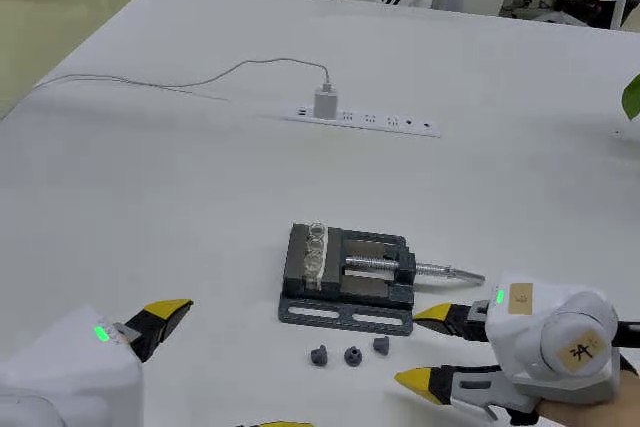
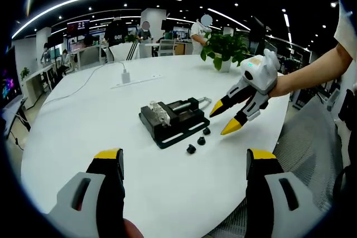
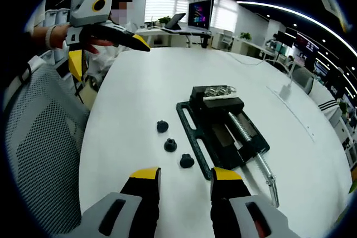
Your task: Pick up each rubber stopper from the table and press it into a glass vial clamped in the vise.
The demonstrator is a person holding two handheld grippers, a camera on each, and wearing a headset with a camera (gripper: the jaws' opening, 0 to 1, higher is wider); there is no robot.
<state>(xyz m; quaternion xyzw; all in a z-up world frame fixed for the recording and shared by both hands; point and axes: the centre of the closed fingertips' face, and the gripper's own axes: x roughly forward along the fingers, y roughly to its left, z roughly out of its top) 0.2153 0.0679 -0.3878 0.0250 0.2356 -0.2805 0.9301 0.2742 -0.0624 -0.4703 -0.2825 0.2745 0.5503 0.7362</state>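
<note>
right gripper [image 1: 408, 347] jaws spread, empty, just right of three stoppers [image 1: 352, 355] lying in a row on the table [image 1: 150, 197], just near of the vise [image 1: 350, 292]. left gripper [image 1: 232, 365] wide open, empty, well left. best to take the rightmost stopper first, pinching low and square. vials [image 1: 316, 247] stand clamped at the vise's left end, so press straight down. table edge close behind the grippers; bare room left. power strip [image 1: 365, 119] well beyond.
</note>
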